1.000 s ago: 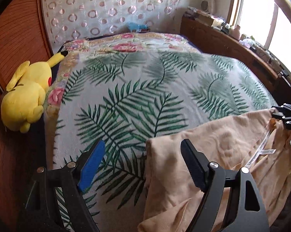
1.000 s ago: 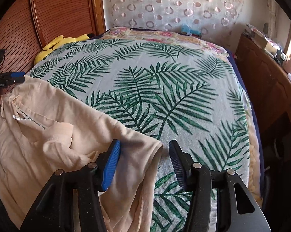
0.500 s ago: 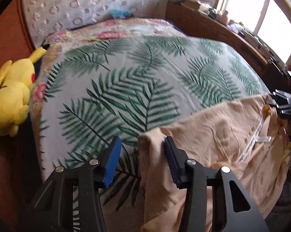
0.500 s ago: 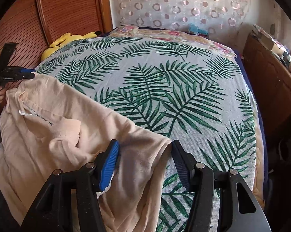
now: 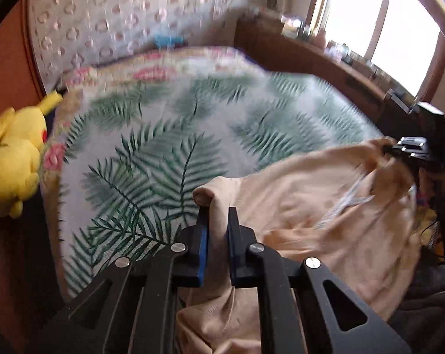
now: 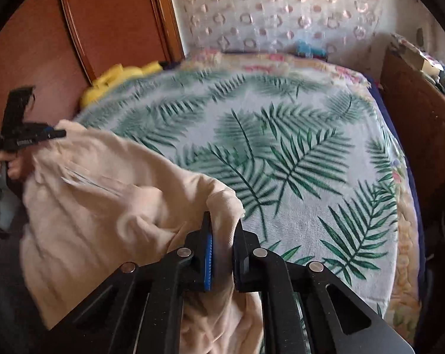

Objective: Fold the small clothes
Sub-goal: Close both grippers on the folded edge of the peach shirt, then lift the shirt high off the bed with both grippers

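A peach garment (image 5: 305, 206) hangs stretched over the near edge of the bed, its white label strings showing. My left gripper (image 5: 217, 215) is closing with one top corner of the cloth pinched between its blue pads. At the far right of that view the right gripper (image 5: 399, 150) grips the other corner. In the right wrist view the right gripper (image 6: 222, 224) is closing on its corner of the peach garment (image 6: 104, 206), cloth bunched between the pads. The left gripper (image 6: 55, 132) shows at the far left, a hand below it.
The bed carries a palm-leaf blanket (image 5: 175, 147) (image 6: 296, 153). A yellow plush toy (image 5: 12, 159) lies by the wooden panel on the left. A wooden ledge (image 5: 311, 56) with small items runs under the bright window. A patterned curtain (image 6: 266, 14) hangs behind.
Both grippers have gone from wide open around the garment's top corners to clamped on them. Both have lifted a little, and the cloth has risen off the bed edge.
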Demonstrator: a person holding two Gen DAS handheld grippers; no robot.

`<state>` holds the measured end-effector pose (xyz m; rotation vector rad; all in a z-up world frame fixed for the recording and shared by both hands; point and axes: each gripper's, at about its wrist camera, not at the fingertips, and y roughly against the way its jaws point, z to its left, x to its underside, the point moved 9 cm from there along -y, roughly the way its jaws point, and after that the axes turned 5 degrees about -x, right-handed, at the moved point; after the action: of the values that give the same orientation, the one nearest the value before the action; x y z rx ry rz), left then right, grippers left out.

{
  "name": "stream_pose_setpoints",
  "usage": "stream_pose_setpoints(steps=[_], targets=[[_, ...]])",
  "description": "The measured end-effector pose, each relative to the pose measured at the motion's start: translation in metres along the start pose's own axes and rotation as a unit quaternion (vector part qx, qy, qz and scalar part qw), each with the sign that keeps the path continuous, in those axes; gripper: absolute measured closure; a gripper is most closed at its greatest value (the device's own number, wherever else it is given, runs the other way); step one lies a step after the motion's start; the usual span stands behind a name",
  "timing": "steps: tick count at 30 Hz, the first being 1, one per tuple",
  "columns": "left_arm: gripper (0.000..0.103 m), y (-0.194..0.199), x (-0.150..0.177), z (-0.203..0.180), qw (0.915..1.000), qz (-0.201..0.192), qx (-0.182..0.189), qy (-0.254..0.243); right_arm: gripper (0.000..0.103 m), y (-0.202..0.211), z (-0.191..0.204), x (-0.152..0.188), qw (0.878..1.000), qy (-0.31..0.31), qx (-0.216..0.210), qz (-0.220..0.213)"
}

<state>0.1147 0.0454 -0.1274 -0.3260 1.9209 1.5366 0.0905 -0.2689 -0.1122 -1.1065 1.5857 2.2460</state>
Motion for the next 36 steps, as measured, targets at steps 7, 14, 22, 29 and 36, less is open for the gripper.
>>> stream_pose_setpoints(steps=[7, 14, 22, 29, 36], targets=[[0.092, 0.103, -0.041, -0.017, 0.993, -0.117, -0.01, -0.006, 0.093, 0.108, 0.034, -0.031, 0.991, 0.011, -0.027, -0.132], [0.092, 0.196, -0.099, -0.02, 0.9748, -0.219, -0.029, -0.031, 0.094, 0.201, 0.073, -0.076, 0.975, 0.085, -0.005, -0.206], [0.092, 0.294, -0.148, -0.024, 0.9451, -0.321, -0.044, -0.042, 0.094, 0.306, 0.109, -0.126, 0.948, 0.142, 0.03, -0.282], [0.092, 0.374, -0.169, -0.036, 0.9202, -0.386, -0.044, -0.051, 0.094, 0.398, 0.142, -0.151, 0.926, 0.169, 0.029, -0.335], [0.092, 0.435, -0.194, -0.042, 0.8978, -0.429, -0.075, -0.065, 0.094, 0.466, 0.165, -0.168, 0.909, 0.185, 0.054, -0.369]])
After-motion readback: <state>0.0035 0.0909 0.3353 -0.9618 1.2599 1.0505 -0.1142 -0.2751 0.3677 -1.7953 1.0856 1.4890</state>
